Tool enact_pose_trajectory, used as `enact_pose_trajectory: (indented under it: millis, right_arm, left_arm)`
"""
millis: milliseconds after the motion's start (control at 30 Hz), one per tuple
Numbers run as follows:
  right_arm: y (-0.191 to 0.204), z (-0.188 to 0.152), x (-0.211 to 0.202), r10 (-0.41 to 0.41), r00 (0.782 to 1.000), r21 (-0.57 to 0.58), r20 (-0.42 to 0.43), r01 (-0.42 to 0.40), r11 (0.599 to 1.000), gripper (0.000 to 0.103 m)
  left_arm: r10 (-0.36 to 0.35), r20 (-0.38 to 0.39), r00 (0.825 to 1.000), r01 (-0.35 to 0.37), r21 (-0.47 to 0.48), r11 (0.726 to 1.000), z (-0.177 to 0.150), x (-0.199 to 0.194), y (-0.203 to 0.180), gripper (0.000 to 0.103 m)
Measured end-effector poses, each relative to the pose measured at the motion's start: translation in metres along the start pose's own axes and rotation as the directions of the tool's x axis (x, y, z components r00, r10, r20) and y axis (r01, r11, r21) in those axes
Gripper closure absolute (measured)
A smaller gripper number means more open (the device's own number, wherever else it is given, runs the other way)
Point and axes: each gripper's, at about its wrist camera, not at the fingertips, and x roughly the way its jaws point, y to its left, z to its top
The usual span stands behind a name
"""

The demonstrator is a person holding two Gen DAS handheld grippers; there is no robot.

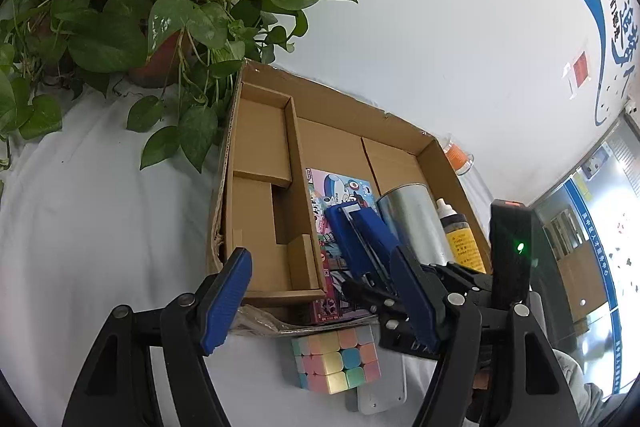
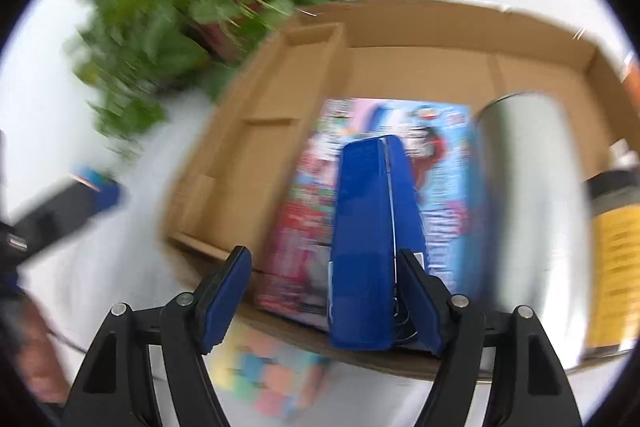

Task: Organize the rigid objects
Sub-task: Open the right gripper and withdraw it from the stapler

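Observation:
A cardboard box (image 1: 264, 95) with dividers lies on the white table. Inside it are a colourful flat book-like box (image 1: 340, 187), a silver cylinder (image 1: 412, 219) and a yellow-labelled bottle (image 1: 460, 235). A blue stapler (image 2: 368, 239) lies on the colourful box (image 2: 440, 163), leaning against the right finger (image 2: 420, 303) of my open right gripper (image 2: 324, 299). My left gripper (image 1: 320, 303) is open and empty above the box's near edge. A pastel cube puzzle (image 1: 336, 359) sits on the table in front of the box, also blurred in the right wrist view (image 2: 272, 375).
A potted green plant (image 1: 160, 7) stands at the box's far left corner. A white flat device (image 1: 384, 387) lies beside the cube. An orange-lidded container (image 1: 458, 155) sits behind the box. A white wall rises behind.

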Motion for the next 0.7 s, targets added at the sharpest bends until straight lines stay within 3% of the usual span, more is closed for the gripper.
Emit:
enact_pose_trajectory:
  millis: [67, 167, 200, 233, 300, 333, 367, 400, 467, 567, 633, 700]
  right_arm:
    - [0.005, -0.002, 0.004, -0.038, 0.999, -0.066, 0.002, 0.038, 0.997, 0.024]
    - [0.008, -0.001, 0.000, -0.030, 0.999, -0.104, -0.020, 0.027, 0.994, 0.021]
    - [0.006, 0.000, -0.002, 0.021, 0.999, -0.095, -0.038, -0.025, 0.995, 0.020]
    - [-0.002, 0.006, -0.009, 0.143, 0.989, -0.049, -0.043, -0.145, 0.988, 0.020]
    - [-0.019, 0.018, -0.018, 0.292, 0.955, 0.036, -0.046, -0.291, 0.956, 0.021]
    - [-0.018, 0.024, -0.026, 0.241, 0.970, 0.002, -0.022, -0.241, 0.970, 0.021]
    - [-0.012, 0.029, -0.034, 0.119, 0.993, -0.087, 0.010, -0.118, 0.989, 0.021]
    - [-0.009, 0.032, -0.037, 0.093, 0.996, -0.129, 0.003, -0.092, 0.987, 0.021]
    - [-0.006, 0.033, -0.042, 0.140, 0.990, -0.152, -0.030, -0.143, 0.978, 0.021]
    - [0.006, 0.024, -0.036, 0.038, 0.999, -0.268, -0.019, -0.041, 0.963, 0.021]
    - [0.009, 0.019, -0.018, 0.035, 0.997, -0.280, -0.064, -0.052, 0.958, 0.021]
    - [0.009, 0.013, -0.001, -0.010, 0.997, -0.281, -0.072, -0.011, 0.960, 0.022]
  left_arm:
    - [-0.004, -0.004, 1.000, 0.004, -0.005, 1.000, -0.002, 0.002, 0.001, 0.033]
    - [-0.005, -0.009, 1.000, 0.005, -0.016, 1.000, -0.003, 0.003, 0.005, 0.033]
    - [-0.005, -0.008, 1.000, 0.005, -0.017, 1.000, -0.003, 0.003, 0.006, 0.033]
    - [-0.001, -0.003, 1.000, 0.001, -0.018, 1.000, -0.003, 0.002, 0.007, 0.033]
    - [0.000, 0.000, 1.000, 0.000, -0.028, 1.000, -0.003, 0.002, 0.010, 0.033]
    - [-0.004, -0.002, 1.000, 0.004, -0.035, 0.999, -0.003, 0.004, 0.012, 0.033]
    - [-0.005, -0.004, 1.000, 0.005, -0.041, 0.999, -0.002, 0.005, 0.013, 0.033]
    - [-0.006, -0.003, 1.000, 0.006, -0.041, 0.999, -0.002, 0.006, 0.014, 0.033]
    - [-0.013, -0.002, 1.000, 0.013, -0.036, 0.999, -0.003, 0.008, 0.013, 0.033]
    - [-0.013, -0.005, 1.000, 0.013, -0.038, 0.999, -0.003, 0.012, 0.012, 0.033]
    - [-0.015, -0.009, 1.000, 0.015, -0.045, 0.999, -0.003, 0.014, 0.012, 0.033]
    - [-0.016, -0.012, 1.000, 0.016, -0.048, 0.999, -0.003, 0.015, 0.012, 0.033]
